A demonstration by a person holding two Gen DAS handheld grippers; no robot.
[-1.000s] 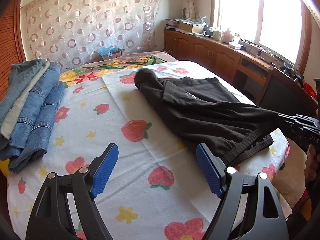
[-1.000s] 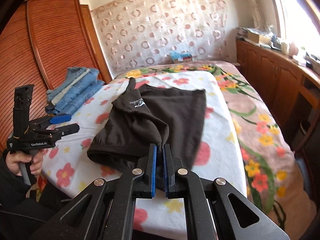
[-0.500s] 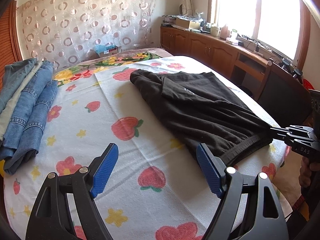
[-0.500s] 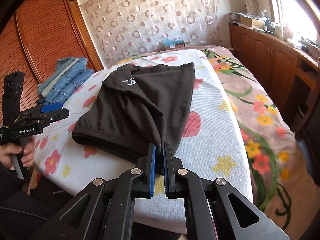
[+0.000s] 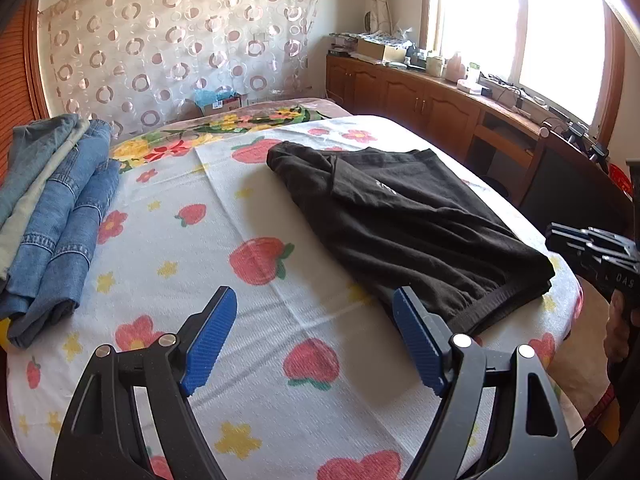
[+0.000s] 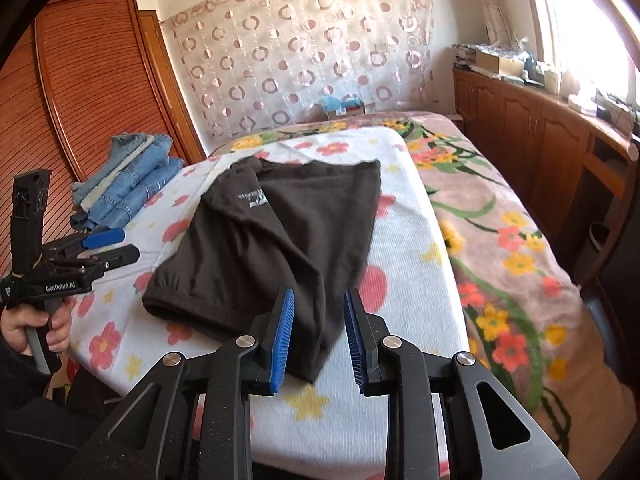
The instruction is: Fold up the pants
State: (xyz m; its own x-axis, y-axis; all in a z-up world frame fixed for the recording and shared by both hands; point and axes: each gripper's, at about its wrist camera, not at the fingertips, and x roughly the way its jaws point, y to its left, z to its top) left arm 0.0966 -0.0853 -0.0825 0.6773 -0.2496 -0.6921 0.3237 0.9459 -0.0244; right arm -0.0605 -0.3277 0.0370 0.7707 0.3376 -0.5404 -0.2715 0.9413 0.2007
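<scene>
1. A bed [image 6: 516,216] fills the room, with a floral blanket along its right side and far end
2. A white towel [image 5: 256,320] printed with strawberries and flowers covers the near part of the bed
3. A wooden wardrobe [image 6: 80,96] stands to the left, a sheer curtain [image 6: 304,48] with ring patterns hangs on the far wall, and a low wooden cabinet [image 6: 532,132] runs under the window on the right
4. The black pants [image 6: 280,236] lie folded and flat on the towel, right of its middle, white logo up, waistband at the near edge of the bed
5. A stack of folded jeans [image 5: 52,216] sits on the far left of the towel, well apart from the pants
6. The right gripper [image 6: 318,336] is at the near edge of the bed; its jaws have just been opening, and its blue pads [image 6: 282,336] now stand a little apart on either side of the pants' near corner, which lies between them without being pressed
7. The left gripper [image 5: 314,338] hovers over bare towel near the left of the waistband, fingers spread wide, nothing between them; a hand [image 6: 36,324] grips its handle
8. A small box [image 6: 344,109] with blue stuff sits by the curtain, beyond the bed's far end
</scene>
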